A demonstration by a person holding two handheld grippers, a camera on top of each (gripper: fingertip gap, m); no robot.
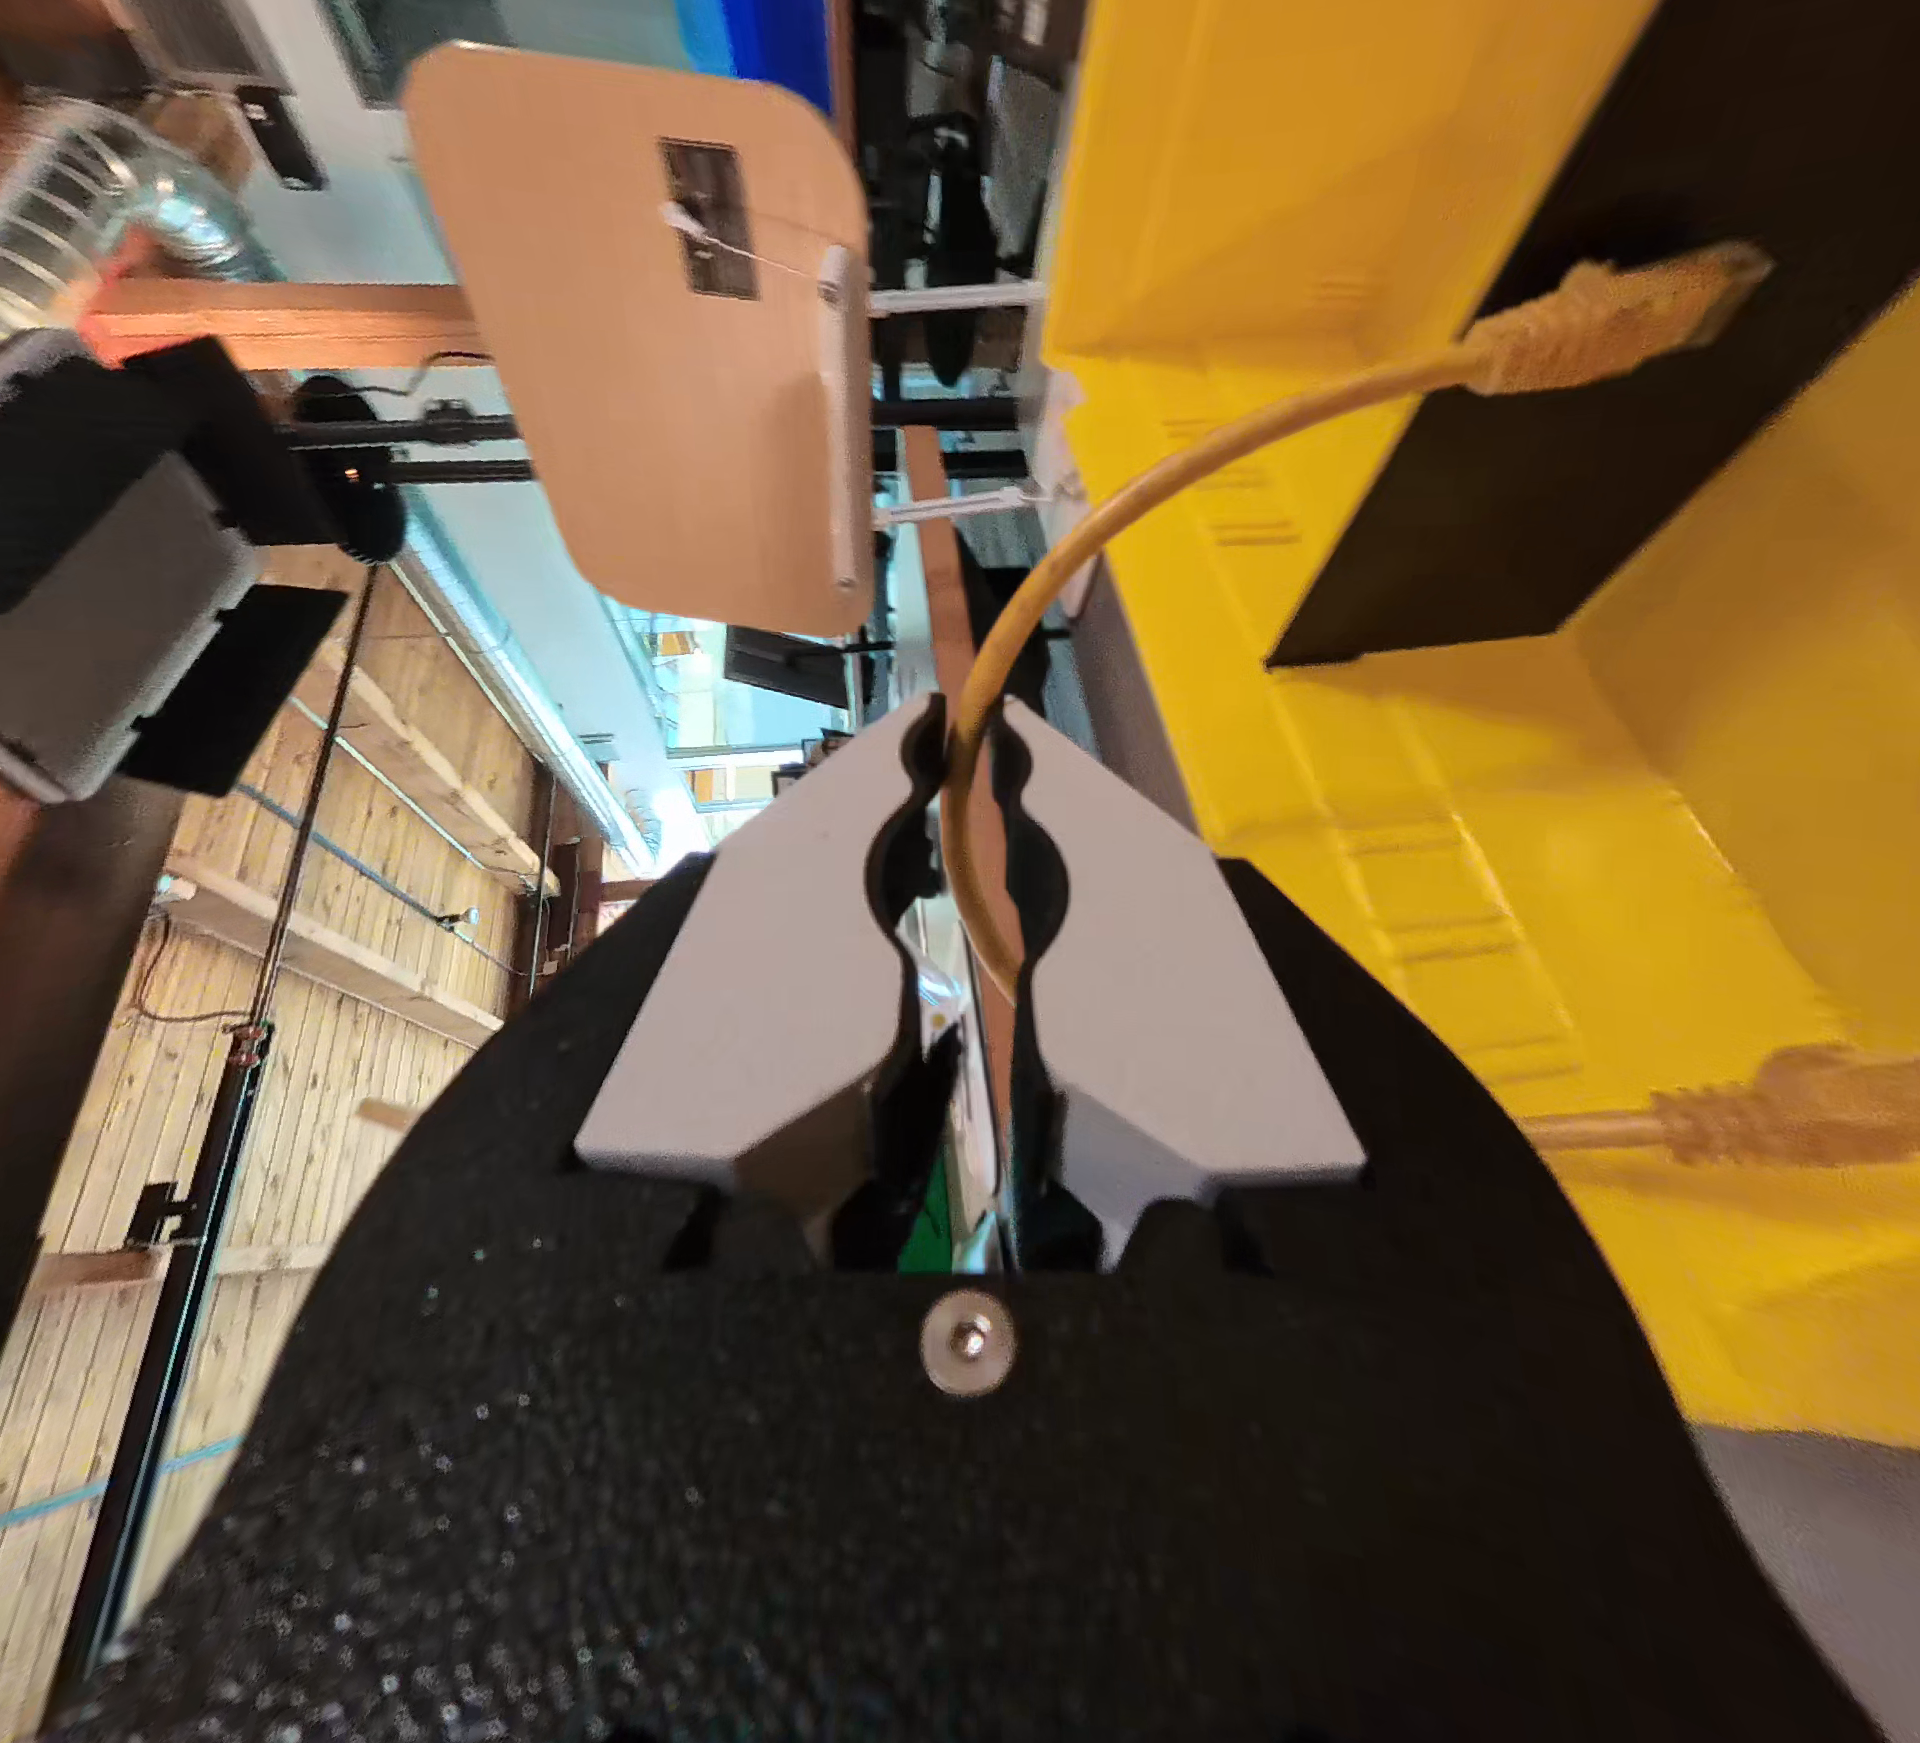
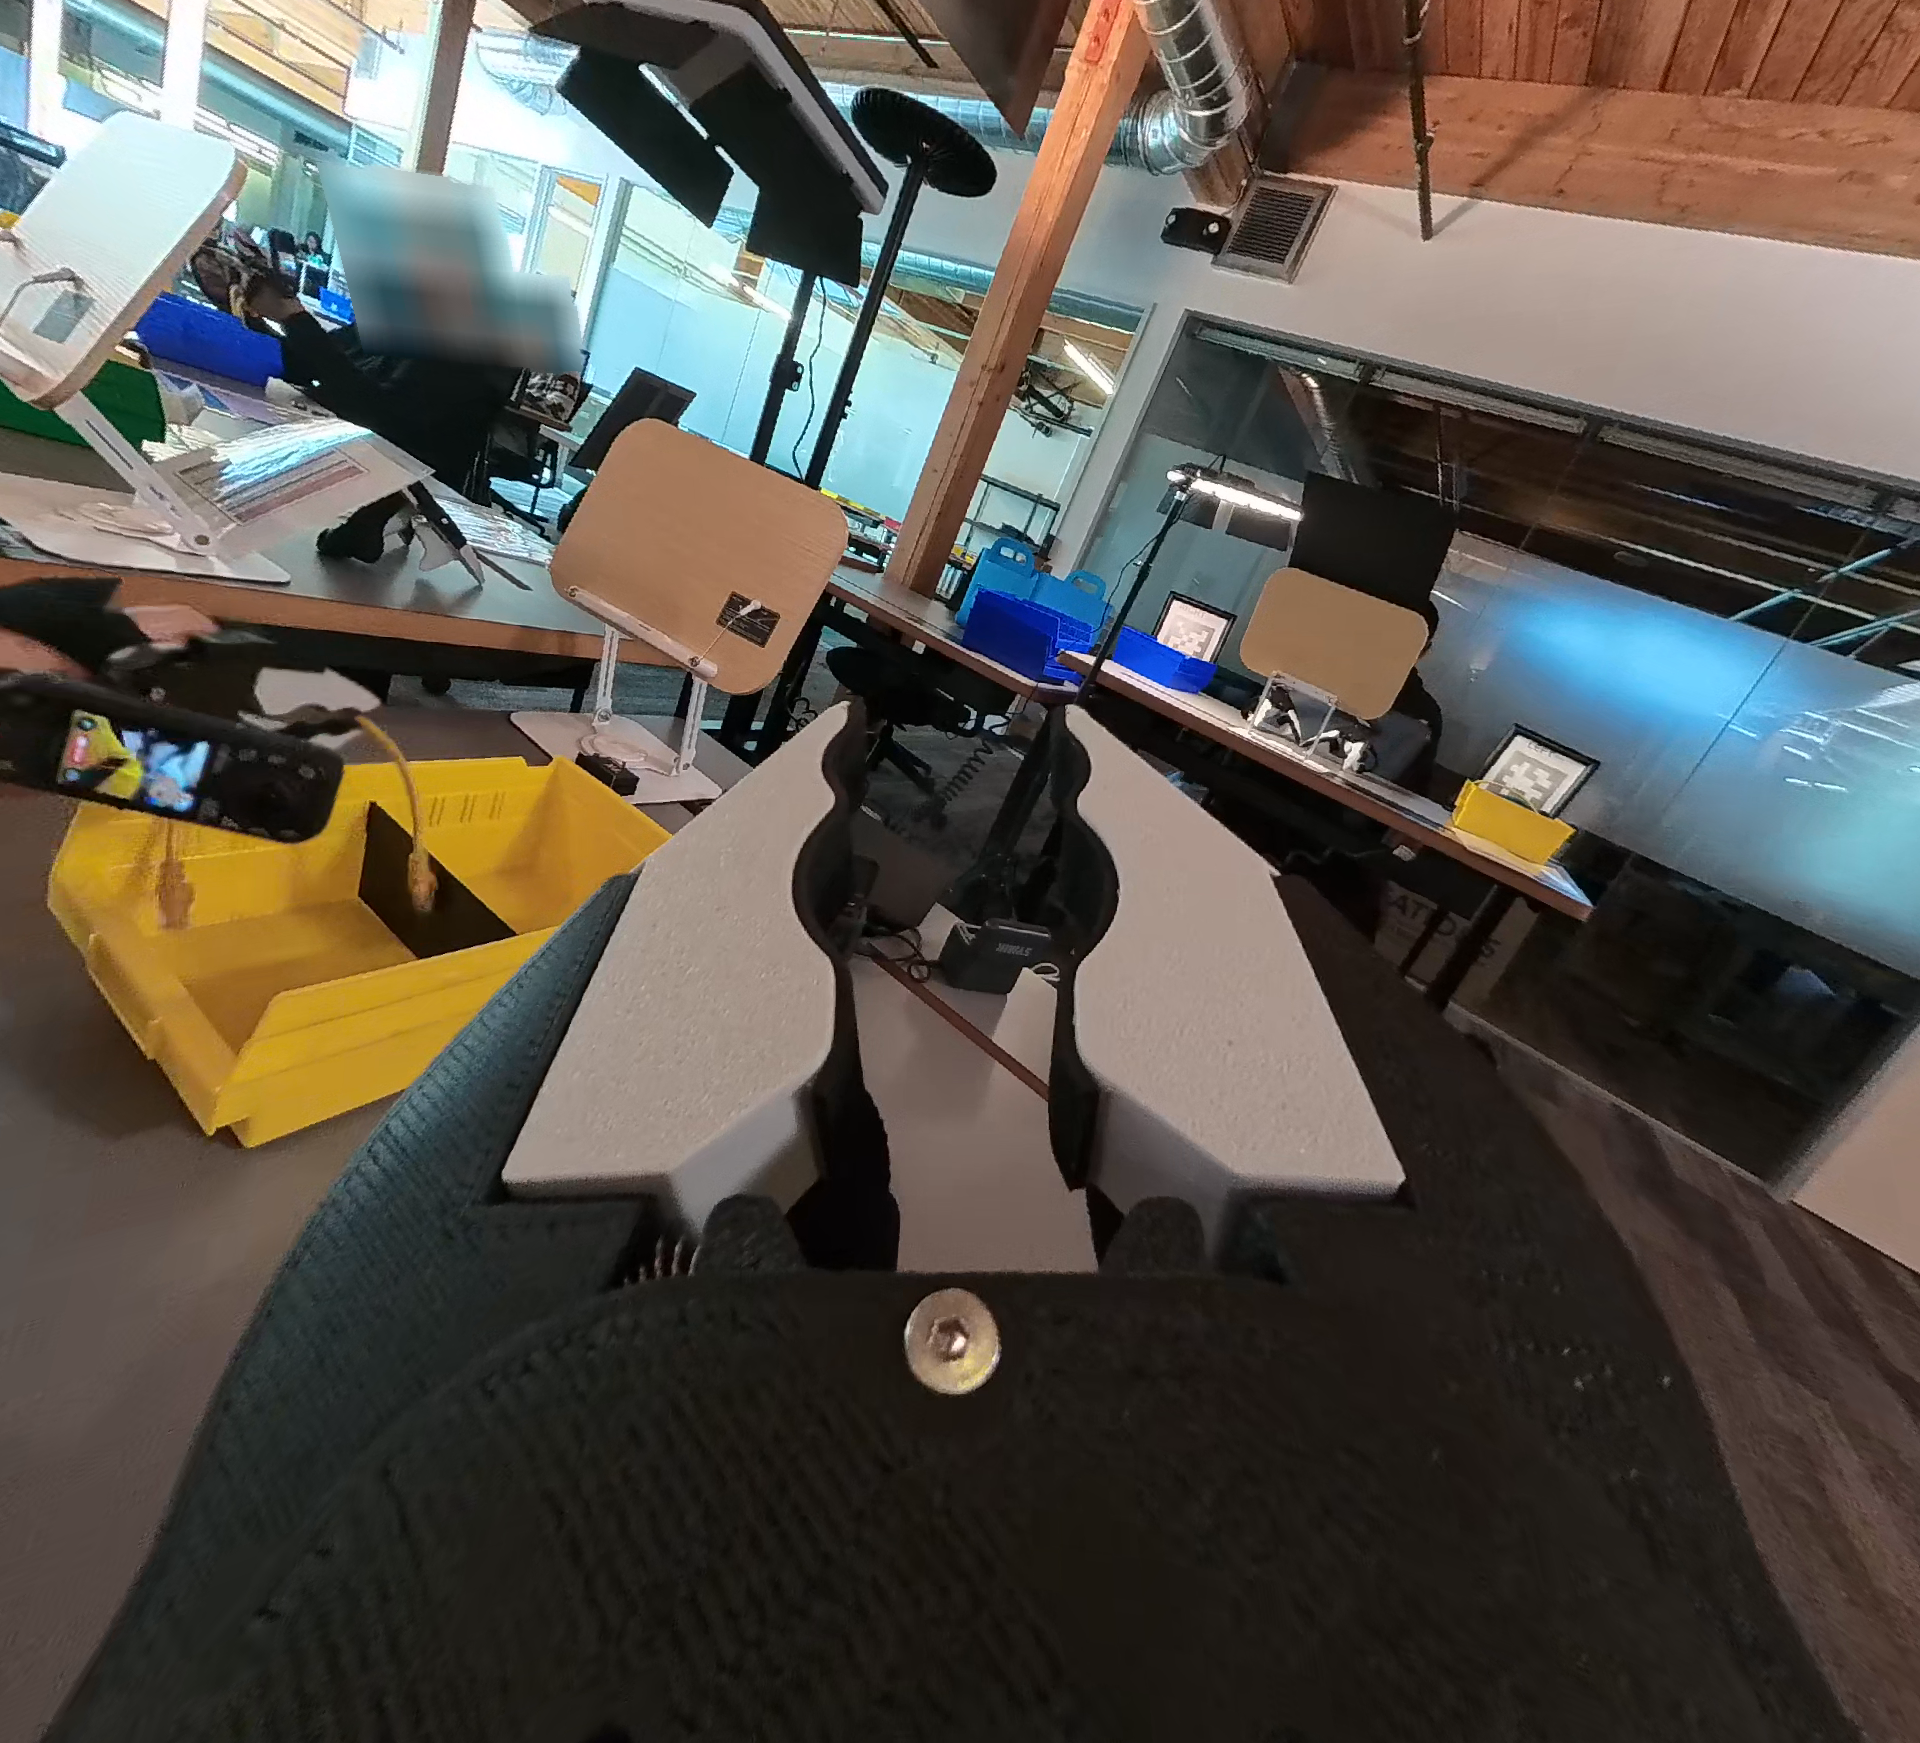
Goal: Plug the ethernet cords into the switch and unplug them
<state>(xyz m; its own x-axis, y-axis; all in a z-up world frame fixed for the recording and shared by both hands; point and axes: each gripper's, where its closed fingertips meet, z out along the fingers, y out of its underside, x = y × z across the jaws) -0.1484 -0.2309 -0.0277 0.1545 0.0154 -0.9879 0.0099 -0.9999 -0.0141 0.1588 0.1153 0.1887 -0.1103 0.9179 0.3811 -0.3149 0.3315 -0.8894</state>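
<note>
My left gripper is shut on the middle of a tan ethernet cord, held over a yellow bin. One plug hangs against a black panel inside the bin. The other plug hangs over the bin's other compartment. In the right wrist view the left gripper holds the cord above the bin, both plugs dangling. My right gripper is open and empty, raised to the right of the bin. I cannot tell whether the black panel is the switch.
The bin sits on a grey table. A wooden board on a white stand stands behind it. A small black device lies at the table's far edge. Other tables, light stands and a seated person are beyond. The gap from one gripper's tips to the other's is roughly 50 cm.
</note>
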